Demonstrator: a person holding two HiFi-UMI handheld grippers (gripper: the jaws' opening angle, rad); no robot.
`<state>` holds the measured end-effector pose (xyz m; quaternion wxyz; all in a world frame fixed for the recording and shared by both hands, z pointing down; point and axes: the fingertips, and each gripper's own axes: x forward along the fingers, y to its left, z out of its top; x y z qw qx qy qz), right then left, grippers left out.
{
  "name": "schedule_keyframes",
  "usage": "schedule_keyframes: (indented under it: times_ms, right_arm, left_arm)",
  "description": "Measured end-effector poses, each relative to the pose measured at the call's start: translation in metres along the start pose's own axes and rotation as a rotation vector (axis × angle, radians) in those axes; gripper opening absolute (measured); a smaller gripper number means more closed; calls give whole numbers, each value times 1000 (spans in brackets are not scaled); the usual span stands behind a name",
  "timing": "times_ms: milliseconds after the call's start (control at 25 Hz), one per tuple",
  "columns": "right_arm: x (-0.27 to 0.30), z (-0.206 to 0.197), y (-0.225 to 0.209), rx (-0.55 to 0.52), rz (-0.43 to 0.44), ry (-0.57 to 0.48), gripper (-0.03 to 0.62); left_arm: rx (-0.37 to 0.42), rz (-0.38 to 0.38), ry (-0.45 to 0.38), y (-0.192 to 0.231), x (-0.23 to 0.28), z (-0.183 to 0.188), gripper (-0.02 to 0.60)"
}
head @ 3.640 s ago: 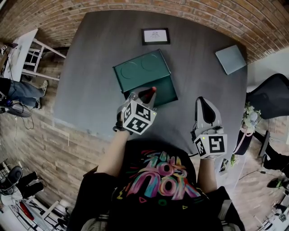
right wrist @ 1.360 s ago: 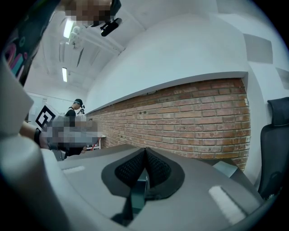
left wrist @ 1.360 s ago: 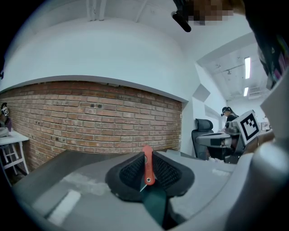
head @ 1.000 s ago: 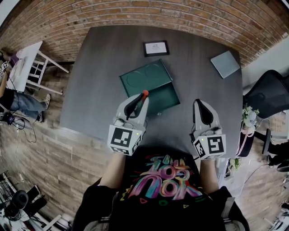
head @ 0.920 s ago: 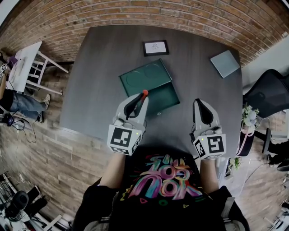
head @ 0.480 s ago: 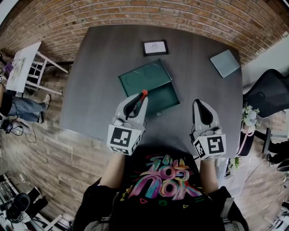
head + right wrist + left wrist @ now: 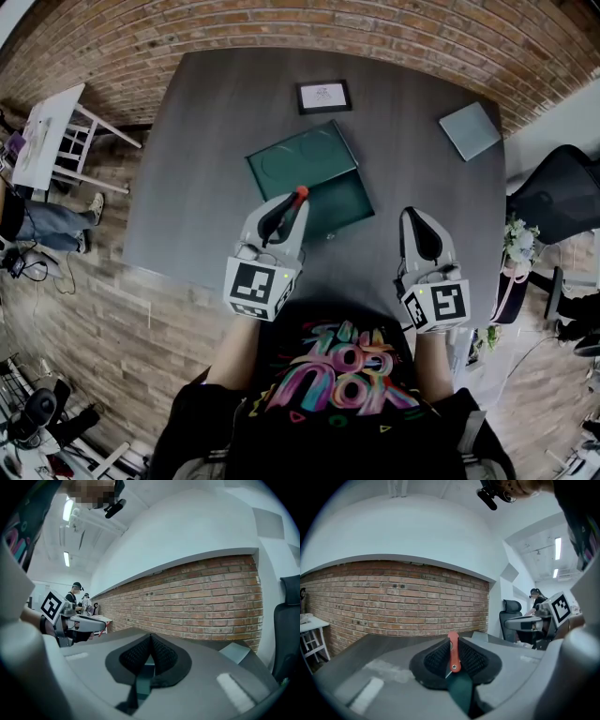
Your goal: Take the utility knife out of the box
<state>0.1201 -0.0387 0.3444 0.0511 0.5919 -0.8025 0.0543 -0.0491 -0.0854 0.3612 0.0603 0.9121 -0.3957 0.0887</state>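
the left gripper (image 7: 292,202) has the red utility knife (image 7: 453,654) pinched in its jaws, apparently lifted clear over the open green box's (image 7: 342,202) near edge. the right gripper (image 7: 419,214), jaws together and empty, hangs right of the box. likely next: a steady set-down on the bench (image 7: 211,122).

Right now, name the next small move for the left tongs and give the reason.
Probably carry the left tongs sideways and lower the utility knife onto the bare table beside the green box. The tongs are clamped on the red knife, which looks lifted out of the open box, and the right tongs are shut and empty.
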Motion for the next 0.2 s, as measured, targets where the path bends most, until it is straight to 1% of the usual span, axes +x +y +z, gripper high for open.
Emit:
schedule_keyframes:
  times_ms: [200]
  right_arm:
    - [3,-3,-3,7,-3,6,-2]
  left_arm:
    - [-9,12,18,3,3,-4,54]
